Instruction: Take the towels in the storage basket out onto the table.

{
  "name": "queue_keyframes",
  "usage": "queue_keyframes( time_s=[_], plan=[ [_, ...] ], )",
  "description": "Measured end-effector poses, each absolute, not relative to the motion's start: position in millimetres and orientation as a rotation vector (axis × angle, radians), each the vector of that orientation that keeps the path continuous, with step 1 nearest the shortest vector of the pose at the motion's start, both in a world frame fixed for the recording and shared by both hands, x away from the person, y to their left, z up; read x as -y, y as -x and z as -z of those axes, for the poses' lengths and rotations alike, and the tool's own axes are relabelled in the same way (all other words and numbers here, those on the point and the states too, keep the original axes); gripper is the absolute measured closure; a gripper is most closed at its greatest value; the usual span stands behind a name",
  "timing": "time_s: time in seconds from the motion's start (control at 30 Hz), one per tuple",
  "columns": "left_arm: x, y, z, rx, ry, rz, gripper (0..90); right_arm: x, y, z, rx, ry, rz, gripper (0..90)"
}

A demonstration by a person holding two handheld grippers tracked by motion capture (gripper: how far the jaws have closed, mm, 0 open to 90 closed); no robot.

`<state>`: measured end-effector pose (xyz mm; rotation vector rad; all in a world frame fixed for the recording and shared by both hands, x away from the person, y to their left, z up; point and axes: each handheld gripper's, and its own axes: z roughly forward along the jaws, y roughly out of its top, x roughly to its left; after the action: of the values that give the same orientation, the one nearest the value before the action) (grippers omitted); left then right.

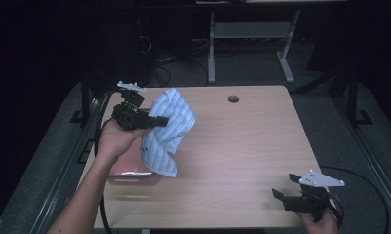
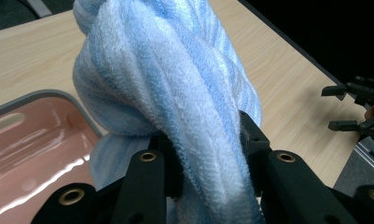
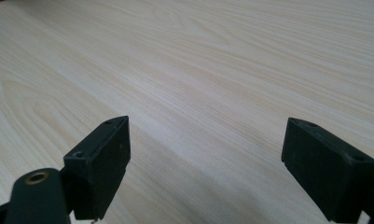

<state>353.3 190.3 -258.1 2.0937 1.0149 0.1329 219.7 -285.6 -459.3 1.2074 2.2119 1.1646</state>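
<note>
At nine o'clock on the table (image 1: 242,146) I have the left gripper (image 1: 160,121) clamped on a bunched blue striped towel (image 1: 169,127), lifted clear and hanging over the edge of a pink tray (image 1: 129,171). Down at five o'clock my right gripper (image 1: 285,187) sits low by the near edge, jaws apart with nothing between them.

Dim, dark surround, soft focus
</note>
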Motion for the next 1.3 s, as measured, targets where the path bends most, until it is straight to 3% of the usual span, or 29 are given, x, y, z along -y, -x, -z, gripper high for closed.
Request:
queue_keyframes(
  time_s=[1.3],
  plan=[
    [-114.9,-378.1,275.0,-0.915,-2.166,-0.047,69.1,290.6,-221.8,461.0,-2.208,-1.228,-1.190,14.9]
  ],
)
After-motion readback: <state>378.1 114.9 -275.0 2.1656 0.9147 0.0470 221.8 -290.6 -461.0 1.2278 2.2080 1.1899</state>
